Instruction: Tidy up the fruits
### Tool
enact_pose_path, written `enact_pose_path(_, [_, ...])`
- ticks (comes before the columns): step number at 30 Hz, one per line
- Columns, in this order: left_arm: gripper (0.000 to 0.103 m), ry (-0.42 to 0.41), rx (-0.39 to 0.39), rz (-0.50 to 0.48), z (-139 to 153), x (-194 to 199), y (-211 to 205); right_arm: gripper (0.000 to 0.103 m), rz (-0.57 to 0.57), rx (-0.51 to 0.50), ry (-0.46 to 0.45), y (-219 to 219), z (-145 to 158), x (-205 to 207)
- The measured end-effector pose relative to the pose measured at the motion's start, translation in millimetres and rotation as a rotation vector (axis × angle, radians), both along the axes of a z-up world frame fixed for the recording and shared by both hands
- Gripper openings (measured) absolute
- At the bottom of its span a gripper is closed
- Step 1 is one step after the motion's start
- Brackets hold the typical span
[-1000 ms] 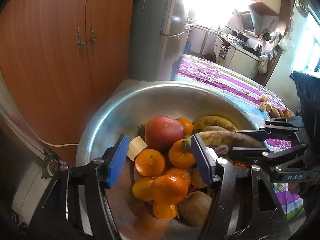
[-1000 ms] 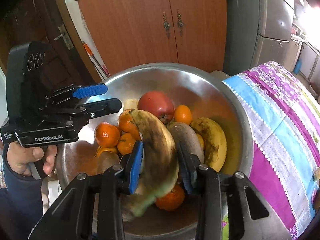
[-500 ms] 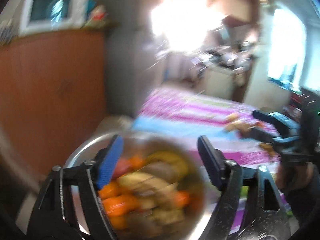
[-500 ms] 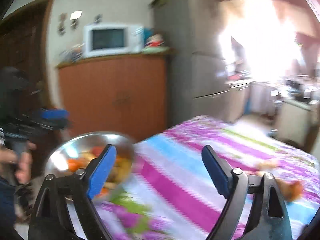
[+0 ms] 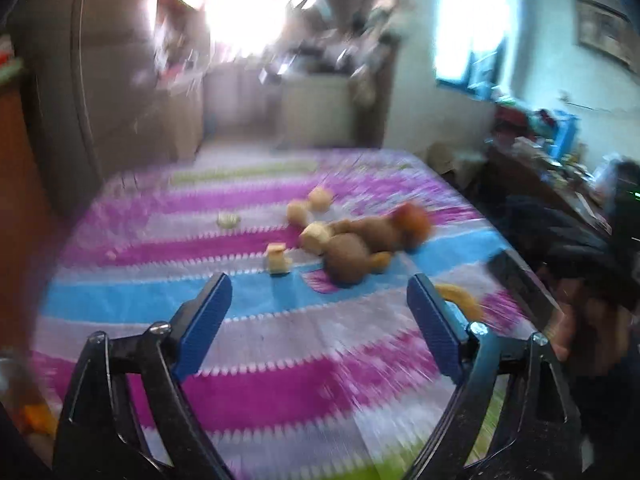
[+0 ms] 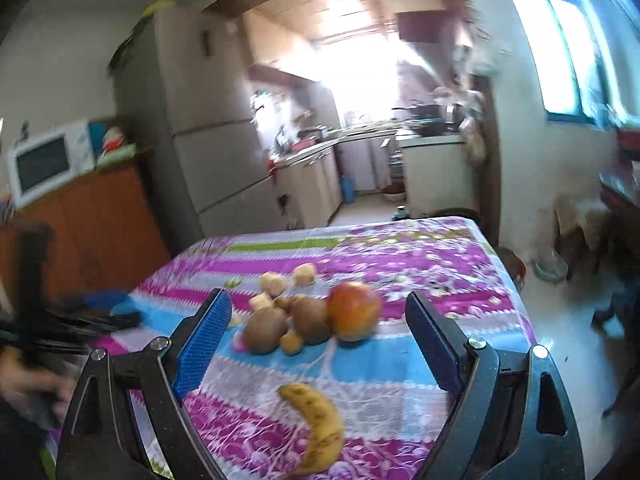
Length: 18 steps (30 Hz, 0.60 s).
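Observation:
Both wrist views face a table under a striped purple, blue and white cloth [image 6: 420,264]. On it lie a yellow banana [image 6: 320,428], a red-orange apple [image 6: 354,310], brown kiwis [image 6: 266,330] and several small pale chunks [image 6: 274,282]. My right gripper [image 6: 318,340] is open and empty above the banana. My left gripper [image 5: 318,328] is open and empty, with the kiwis [image 5: 346,258], the apple [image 5: 412,220] and the pale chunks [image 5: 278,260] beyond it. Part of the banana [image 5: 460,298] shows behind its right finger. The left wrist view is motion-blurred.
The other gripper and a hand [image 6: 28,384] sit at the left edge of the right wrist view. A wooden cabinet [image 6: 92,228] with a microwave [image 6: 44,164], a fridge [image 6: 192,152] and a kitchen lie behind the table. A dark sleeve [image 5: 576,240] is at right.
Both grippers swung away from the metal fruit bowl toward the table. The right gripper, shut on a banana one second ago, is now open; a banana lies on the cloth.

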<state>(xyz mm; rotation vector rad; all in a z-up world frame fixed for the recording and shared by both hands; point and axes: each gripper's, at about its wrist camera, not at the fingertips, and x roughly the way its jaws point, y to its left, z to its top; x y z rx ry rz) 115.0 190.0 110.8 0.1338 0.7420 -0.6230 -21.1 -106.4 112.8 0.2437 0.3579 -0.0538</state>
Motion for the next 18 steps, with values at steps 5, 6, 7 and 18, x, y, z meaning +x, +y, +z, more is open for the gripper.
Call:
enact_pose_path(5, [0.07, 0.128, 0.009, 0.071, -55.8, 51.3, -8.8, 0.091, -0.046, 0.045, -0.057, -18.2, -2.0, -13.3])
enact_pose_path(6, [0.065, 0.149, 0.007, 0.076, -62.1, 59.4, -11.2, 0.091, -0.054, 0.046, -0.062, -17.8, -2.7, -13.7])
enact_pose_path(7, [0.062, 0.155, 0.006, 0.077, -64.4, 61.3, -15.6, 0.091, -0.054, 0.05, -0.062, -16.8, -4.3, -12.2])
enact_pose_path(18, [0.035, 0.159, 0.074, 0.078, -75.4, 85.0, -32.7, 0.087, -0.011, 0.059, 0.022, -14.8, -18.1, 6.1])
